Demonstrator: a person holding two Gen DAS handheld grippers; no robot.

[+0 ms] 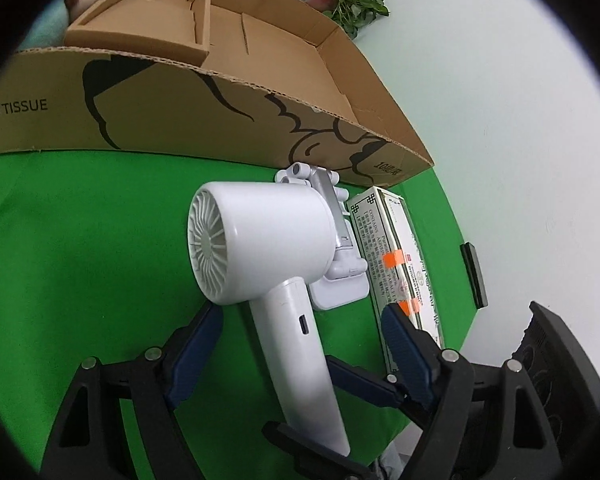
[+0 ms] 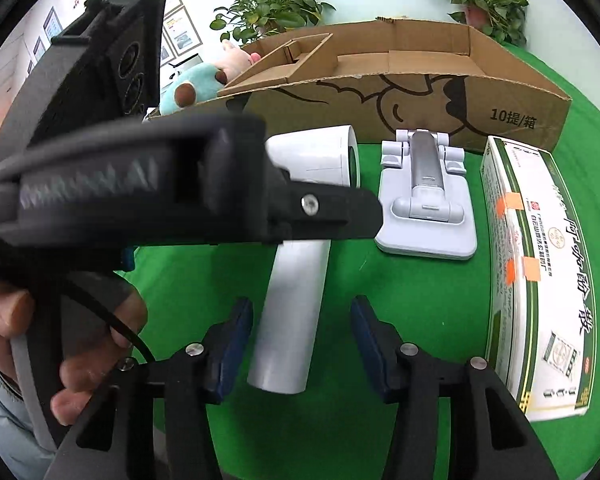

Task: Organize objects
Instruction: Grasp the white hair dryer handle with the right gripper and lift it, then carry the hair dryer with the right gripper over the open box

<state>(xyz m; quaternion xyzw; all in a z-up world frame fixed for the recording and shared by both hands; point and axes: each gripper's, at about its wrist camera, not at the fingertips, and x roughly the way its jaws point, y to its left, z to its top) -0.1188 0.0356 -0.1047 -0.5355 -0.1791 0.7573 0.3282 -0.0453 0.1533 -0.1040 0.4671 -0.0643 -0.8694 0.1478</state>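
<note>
— Left wrist view: what is the left gripper (image 1: 300,328) doing?
— Its jaws are standing wide around the white hair dryer's (image 1: 268,248) handle, not pressing it.
— And the right gripper (image 2: 300,340)?
— Half open, straddling the same handle; only its left pad is looking close.
— Where is the dryer lying?
— On the green desk (image 1: 80,260), beside the phone stand (image 2: 424,200), medicine box (image 2: 540,280) and cardboard box (image 2: 420,92).

**Right gripper straddling a hair dryer handle**

The right gripper (image 2: 300,344) points down at a green tabletop (image 2: 400,300), its blue-padded jaws standing apart on either side of a white hair dryer (image 2: 296,280) handle, not pressing it. The left gripper (image 2: 332,210), held in a hand (image 2: 60,344), crosses the dryer's body. Beside the dryer lie a white folding stand (image 2: 428,200) and a green-and-white box (image 2: 540,280); a cardboard box (image 2: 380,92) stands behind.
</note>
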